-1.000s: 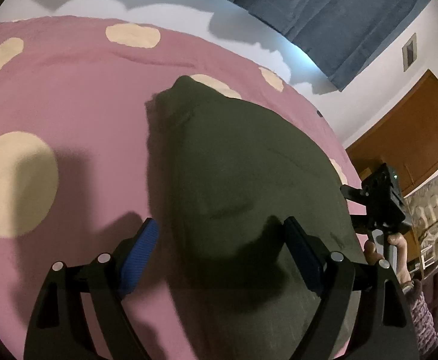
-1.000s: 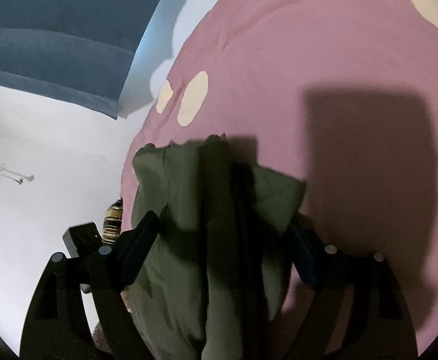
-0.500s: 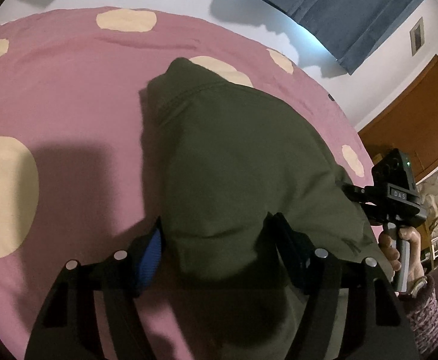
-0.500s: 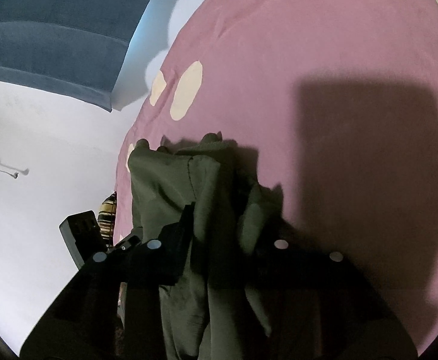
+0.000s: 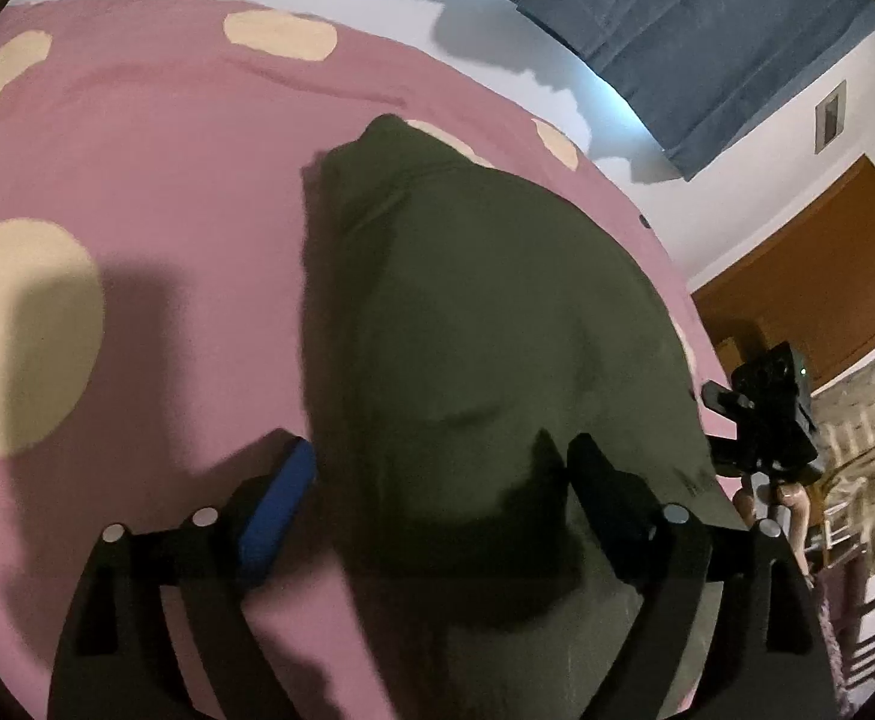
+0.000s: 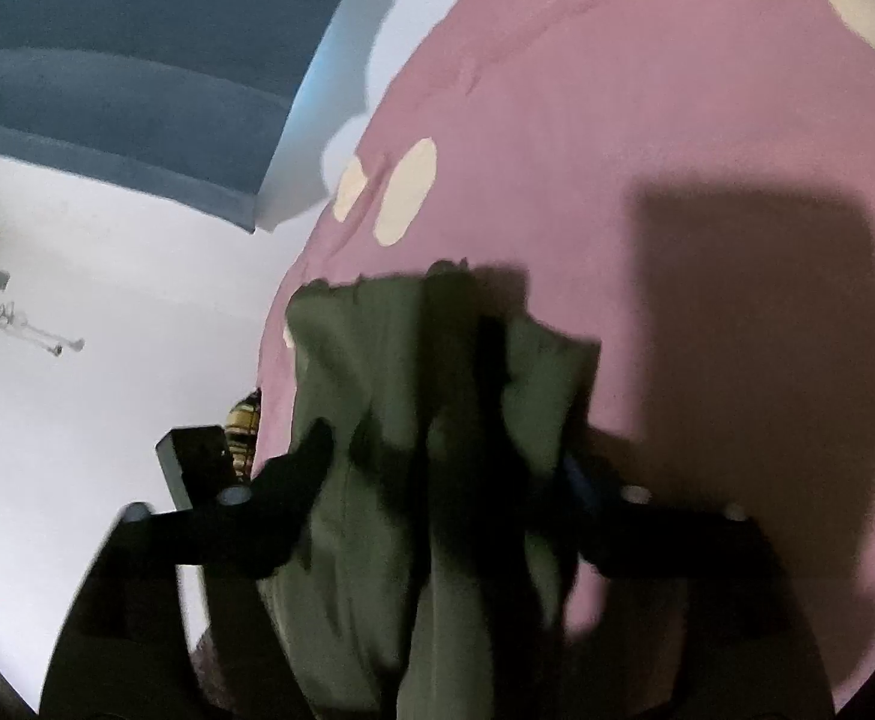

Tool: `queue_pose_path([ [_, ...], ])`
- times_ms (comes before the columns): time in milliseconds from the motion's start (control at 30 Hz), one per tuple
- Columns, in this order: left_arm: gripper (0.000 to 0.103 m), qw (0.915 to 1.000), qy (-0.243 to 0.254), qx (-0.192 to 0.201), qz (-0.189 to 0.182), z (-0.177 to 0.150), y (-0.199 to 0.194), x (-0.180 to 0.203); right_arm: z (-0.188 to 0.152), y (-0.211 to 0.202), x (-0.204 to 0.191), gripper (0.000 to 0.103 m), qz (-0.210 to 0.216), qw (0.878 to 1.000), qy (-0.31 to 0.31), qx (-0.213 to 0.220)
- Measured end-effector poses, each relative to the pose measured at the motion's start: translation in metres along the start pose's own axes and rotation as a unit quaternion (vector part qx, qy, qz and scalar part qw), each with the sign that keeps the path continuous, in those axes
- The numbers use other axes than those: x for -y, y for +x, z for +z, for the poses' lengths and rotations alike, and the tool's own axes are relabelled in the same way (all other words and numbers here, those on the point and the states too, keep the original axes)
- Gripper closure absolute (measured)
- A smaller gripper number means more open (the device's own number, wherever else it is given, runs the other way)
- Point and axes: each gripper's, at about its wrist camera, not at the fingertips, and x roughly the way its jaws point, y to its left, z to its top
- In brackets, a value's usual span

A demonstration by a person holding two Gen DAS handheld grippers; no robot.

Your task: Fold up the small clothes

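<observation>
A dark olive-green garment (image 5: 485, 324) lies spread on a pink bedspread with cream dots (image 5: 137, 180). My left gripper (image 5: 437, 474) is open, its jaws wide apart over the garment's near edge, the blue-padded left finger (image 5: 275, 498) on the pink cover beside the cloth. In the right wrist view the same garment (image 6: 389, 420) lies bunched in long folds. My right gripper (image 6: 449, 456) is open, its fingers straddling the bunched cloth. The right gripper also shows at the far right of the left wrist view (image 5: 767, 414).
A blue curtain (image 5: 707, 18) hangs on the white wall beyond the bed. A brown wooden door (image 5: 809, 276) stands at the right. A patterned chair (image 5: 857, 456) stands beside the bed's right edge.
Half a second ago both grippers were narrower on the cloth, the right nearly shut. Now both have opened wide and the garment lies flatter on the bed.
</observation>
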Motion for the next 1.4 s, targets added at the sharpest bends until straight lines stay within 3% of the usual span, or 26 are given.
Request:
queue_pose_path([
  [200, 0.017, 1.0000, -0.001, 0.004, -0.009, -0.023, -0.025, -0.004, -0.026, -0.034, 0.004, 0.022, -0.023, 1.000, -0.003, 0.000],
  [400, 0.017, 0.9992, -0.008, -0.011, -0.037, -0.042, -0.031, 0.003, -0.040, -0.041, 0.008, 0.020, -0.020, 1.000, 0.003, -0.010],
  [733, 0.017, 0.9969, -0.027, -0.025, -0.070, -0.046, -0.013, 0.008, -0.041, -0.013, -0.005, 0.014, -0.016, 0.999, -0.010, -0.038],
  [867, 0.017, 0.9971, -0.021, -0.029, -0.067, -0.044, -0.006, 0.012, -0.039, 0.000, -0.008, 0.014, -0.005, 0.999, -0.010, -0.048],
  [1000, 0.017, 0.9987, 0.001, -0.028, -0.042, -0.040, 0.002, 0.019, -0.037, 0.014, -0.014, 0.014, -0.014, 0.998, -0.021, -0.050],
  [1067, 0.017, 0.9994, 0.022, -0.021, -0.019, -0.043, 0.004, 0.025, -0.039, 0.020, -0.020, 0.018, -0.030, 0.997, -0.038, -0.056],
  [1100, 0.017, 0.9994, 0.027, -0.019, -0.011, -0.043, 0.005, 0.027, -0.041, 0.021, -0.021, 0.030, -0.037, 0.996, -0.047, -0.059],
  [1167, 0.022, 0.9992, 0.036, -0.016, 0.002, -0.044, 0.006, 0.033, -0.042, 0.022, -0.019, 0.038, -0.043, 0.996, -0.045, -0.059],
  [1233, 0.024, 0.9991, 0.038, -0.017, 0.008, -0.045, 0.006, 0.033, -0.045, 0.019, -0.013, 0.054, -0.031, 0.997, -0.036, -0.059],
  [1400, 0.033, 0.9984, 0.050, -0.013, 0.024, -0.046, 0.003, 0.038, -0.049, 0.014, -0.010, 0.062, -0.014, 0.998, -0.033, -0.048],
])
